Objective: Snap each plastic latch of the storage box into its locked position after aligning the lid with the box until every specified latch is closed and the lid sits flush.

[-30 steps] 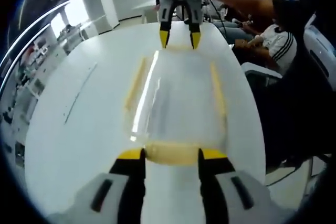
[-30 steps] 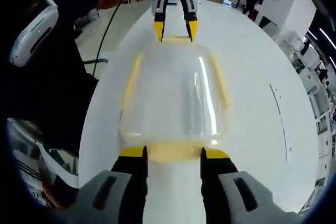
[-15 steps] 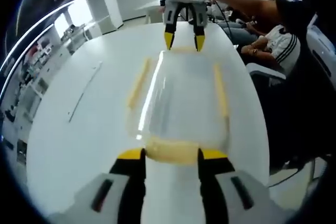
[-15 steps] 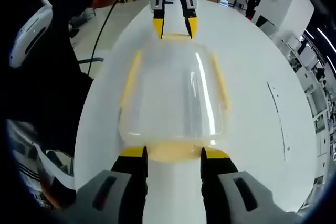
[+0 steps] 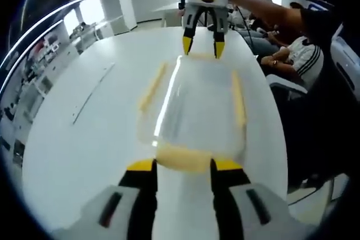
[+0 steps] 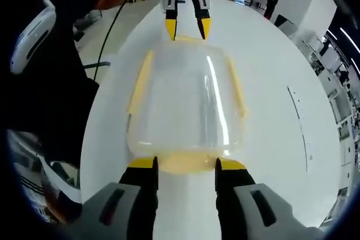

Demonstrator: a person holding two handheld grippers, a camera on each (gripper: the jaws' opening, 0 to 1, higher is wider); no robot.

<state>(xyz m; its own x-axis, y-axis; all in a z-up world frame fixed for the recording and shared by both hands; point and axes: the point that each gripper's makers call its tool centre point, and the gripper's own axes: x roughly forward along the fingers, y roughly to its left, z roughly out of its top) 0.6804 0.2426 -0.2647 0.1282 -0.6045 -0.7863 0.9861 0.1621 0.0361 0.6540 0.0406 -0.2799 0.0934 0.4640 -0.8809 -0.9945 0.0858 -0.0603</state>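
A clear storage box (image 5: 197,105) with its lid on lies lengthwise on the white table (image 5: 84,139). Yellow latches run along both long sides (image 5: 153,85) (image 5: 239,99). My left gripper (image 5: 183,166) is open, its jaws straddling the yellow end latch (image 5: 183,157) at the near short end. At the far end my right gripper (image 5: 202,49) stands open over the opposite latch. In the right gripper view the box (image 6: 185,105) reads the same way: my right gripper (image 6: 185,164) straddles its end latch (image 6: 185,162), and the left gripper (image 6: 188,31) is open at the far end.
A person's dark sleeve and arm (image 5: 292,15) reach in from the right. Another person in a striped shirt (image 5: 298,49) sits beyond the table edge. A white chair (image 6: 31,32) and a black cable (image 6: 112,32) lie off the table's left side.
The left gripper view has drifted, so the box and far gripper sit a little more to the right. Both grippers stay open at the box ends; the right gripper view barely differs.
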